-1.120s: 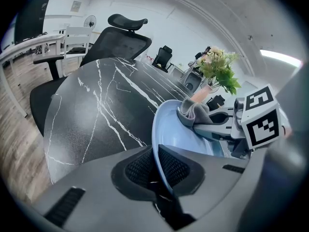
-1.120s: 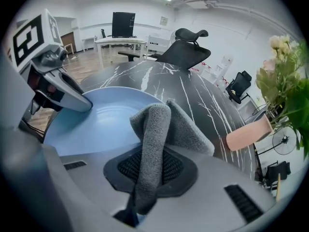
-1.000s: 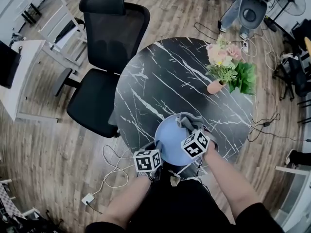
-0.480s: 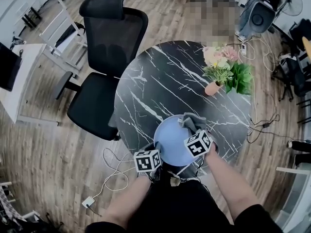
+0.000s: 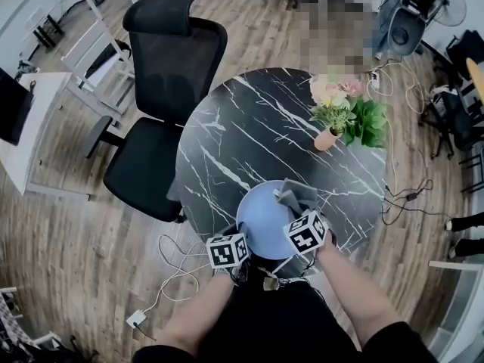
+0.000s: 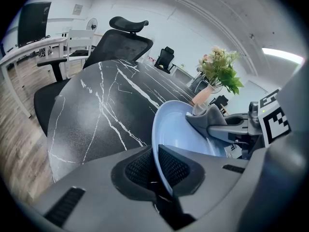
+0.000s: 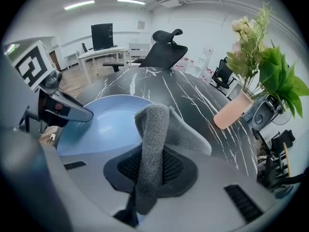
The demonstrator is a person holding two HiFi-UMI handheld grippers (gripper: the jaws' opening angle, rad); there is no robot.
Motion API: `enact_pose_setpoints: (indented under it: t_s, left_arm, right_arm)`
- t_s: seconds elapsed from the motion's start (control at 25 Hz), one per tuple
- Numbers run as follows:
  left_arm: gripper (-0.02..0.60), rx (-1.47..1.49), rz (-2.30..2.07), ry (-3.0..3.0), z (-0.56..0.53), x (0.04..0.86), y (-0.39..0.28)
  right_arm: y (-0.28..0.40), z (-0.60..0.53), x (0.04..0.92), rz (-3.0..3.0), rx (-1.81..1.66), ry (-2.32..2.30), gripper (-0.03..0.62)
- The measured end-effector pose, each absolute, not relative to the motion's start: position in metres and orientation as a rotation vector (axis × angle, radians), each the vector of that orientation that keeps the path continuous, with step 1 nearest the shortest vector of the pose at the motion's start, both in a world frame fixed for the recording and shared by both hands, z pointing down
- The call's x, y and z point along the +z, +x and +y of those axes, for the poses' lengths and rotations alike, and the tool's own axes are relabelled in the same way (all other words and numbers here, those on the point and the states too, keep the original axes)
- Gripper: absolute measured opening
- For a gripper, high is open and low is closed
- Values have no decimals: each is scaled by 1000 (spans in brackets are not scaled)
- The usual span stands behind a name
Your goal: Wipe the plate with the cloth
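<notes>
Now — left claw point(image 6: 158, 170) grips plate point(image 6: 181, 129), right claw point(image 7: 152, 170) cloth point(image 7: 157, 124).

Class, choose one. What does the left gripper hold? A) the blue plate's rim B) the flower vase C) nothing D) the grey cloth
A: the left gripper grips the blue plate by its rim, a jaw on either side; the grey cloth sits in the right gripper.

2 forearms point(image 5: 195, 310) reach ahead — left gripper point(image 6: 157, 175) pinches the plate point(image 6: 179, 129), right gripper point(image 7: 147, 178) the cloth point(image 7: 152, 129).
</notes>
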State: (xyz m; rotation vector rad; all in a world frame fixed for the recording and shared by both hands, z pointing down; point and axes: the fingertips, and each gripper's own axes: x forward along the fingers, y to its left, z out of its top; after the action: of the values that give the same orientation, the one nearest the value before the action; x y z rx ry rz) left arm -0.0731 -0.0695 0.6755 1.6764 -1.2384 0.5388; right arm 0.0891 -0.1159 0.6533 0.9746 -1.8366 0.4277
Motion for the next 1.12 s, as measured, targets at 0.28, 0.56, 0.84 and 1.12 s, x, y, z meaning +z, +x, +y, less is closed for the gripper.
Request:
enact_pose_setpoints:
  t_s: [0.28,0.56,0.84,1.12]
  left_arm:
    - [49,542,-1243,1674,-69,675,-73]
    - [49,539,-1245,1667,-69,675,-73]
    - [49,533,-1244,1664,-70,676,-73]
    - [50,540,-1245,1680,-70,674,-74]
  right_arm:
    - [55,-86,655,-1908,480,888,60]
    - [17,-52,660,-1962,557,774,60]
    - [-10,-23,668,-2004,692,669,60]
    - [-8,-18,671,-2003,684,607,58]
